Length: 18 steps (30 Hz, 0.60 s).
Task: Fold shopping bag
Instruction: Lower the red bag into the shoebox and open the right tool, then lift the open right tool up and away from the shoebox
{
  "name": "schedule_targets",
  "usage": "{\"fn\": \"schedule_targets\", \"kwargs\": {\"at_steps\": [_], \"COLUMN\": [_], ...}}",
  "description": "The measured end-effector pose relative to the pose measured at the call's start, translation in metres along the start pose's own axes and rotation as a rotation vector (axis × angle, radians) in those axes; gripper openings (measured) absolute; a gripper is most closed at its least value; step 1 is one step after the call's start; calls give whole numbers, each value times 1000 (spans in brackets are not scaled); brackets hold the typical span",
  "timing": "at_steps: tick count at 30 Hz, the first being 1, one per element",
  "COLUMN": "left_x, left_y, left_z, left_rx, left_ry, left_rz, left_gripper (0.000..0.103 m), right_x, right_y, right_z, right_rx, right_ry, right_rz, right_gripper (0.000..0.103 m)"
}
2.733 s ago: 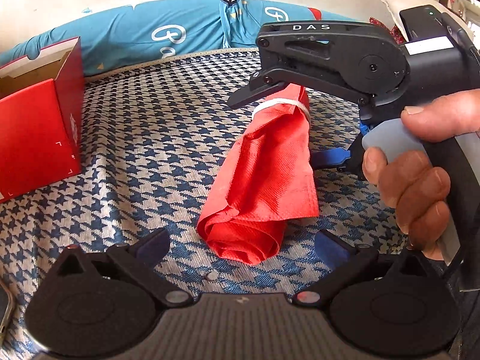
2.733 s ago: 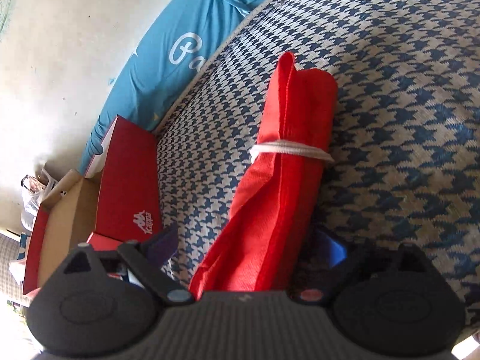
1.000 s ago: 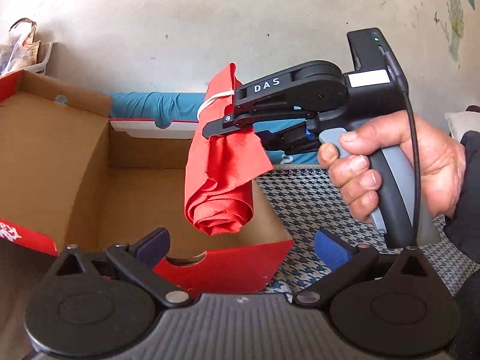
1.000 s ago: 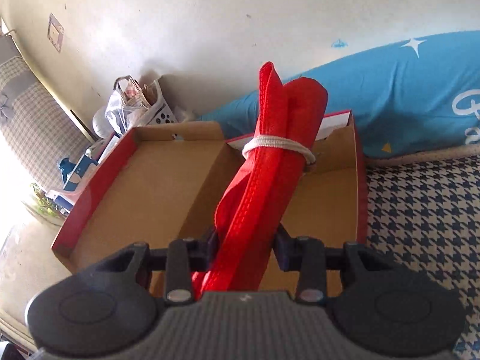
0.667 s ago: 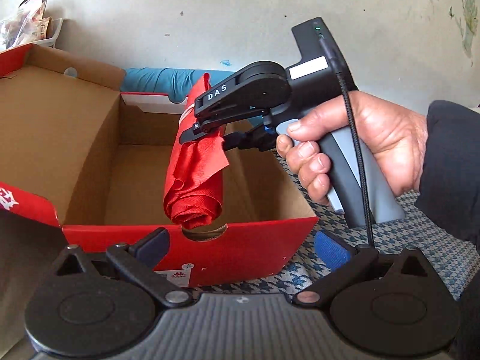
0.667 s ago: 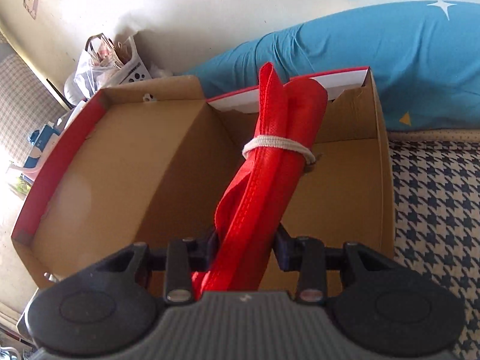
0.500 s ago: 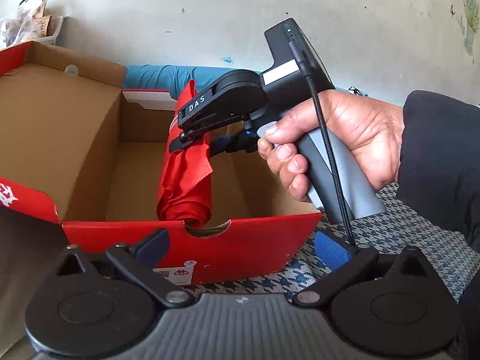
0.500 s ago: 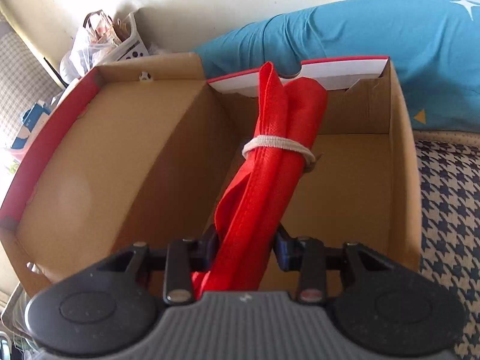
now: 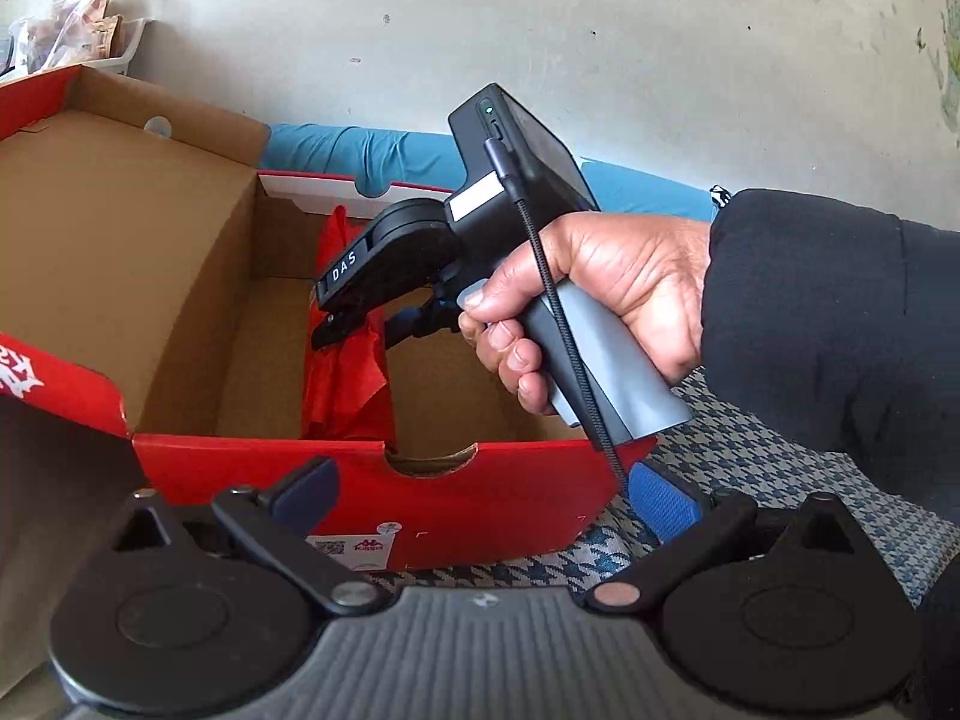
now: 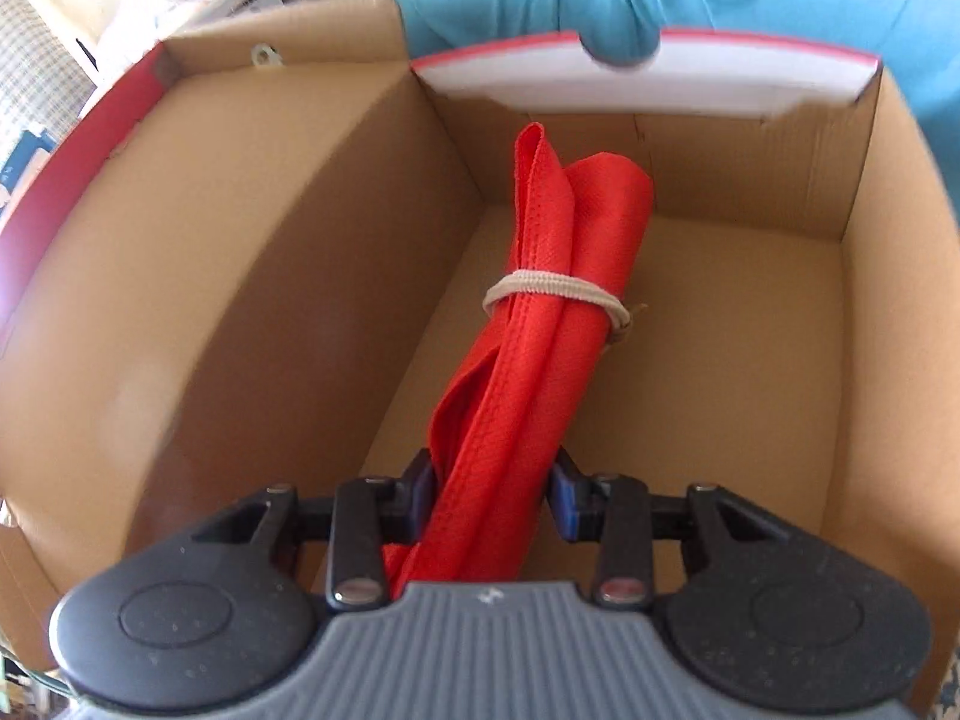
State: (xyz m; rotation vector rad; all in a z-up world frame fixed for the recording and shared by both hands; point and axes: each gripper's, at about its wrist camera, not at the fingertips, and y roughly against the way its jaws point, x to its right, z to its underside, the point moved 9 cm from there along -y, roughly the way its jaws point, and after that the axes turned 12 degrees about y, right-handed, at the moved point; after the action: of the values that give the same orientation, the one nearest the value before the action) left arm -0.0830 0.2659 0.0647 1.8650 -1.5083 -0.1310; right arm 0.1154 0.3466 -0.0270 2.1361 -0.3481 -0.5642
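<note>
Though its blue pads have just been easing apart, the right hand-held gripper (image 10: pixel 492 495) still flanks the rolled shopping bag (image 10: pixel 540 360) low in the shoebox (image 10: pixel 864 312). Soft, light and elastic-bound, it looks best pinched mid-roll. Nearer me, the left hand-held gripper (image 9: pixel 480 489) stands wide open, empty.

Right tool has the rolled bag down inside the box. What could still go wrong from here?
1. The right tool has just been opening with the bag between its pads; the bag leans, so it may tip against the box wall on release.
2. Only one band binds the roll; the loose lower end could unfurl.
3. Pulling out, a pad could snag the fabric and drag it along.
</note>
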Motion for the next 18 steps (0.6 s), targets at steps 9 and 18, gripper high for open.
{"fn": "schedule_targets", "kwargs": {"at_steps": [9, 18], "left_x": [5, 7], "left_y": [0, 1], "left_z": [4, 6], "left_rx": [-13, -18], "left_ry": [-19, -25], "left_rz": [-2, 3], "left_gripper": [103, 103], "right_x": [12, 17], "right_y": [9, 23], "right_z": [5, 15], "right_rx": [11, -11], "right_ry": [-62, -62], "right_rz": [23, 55], "right_gripper": [74, 82]}}
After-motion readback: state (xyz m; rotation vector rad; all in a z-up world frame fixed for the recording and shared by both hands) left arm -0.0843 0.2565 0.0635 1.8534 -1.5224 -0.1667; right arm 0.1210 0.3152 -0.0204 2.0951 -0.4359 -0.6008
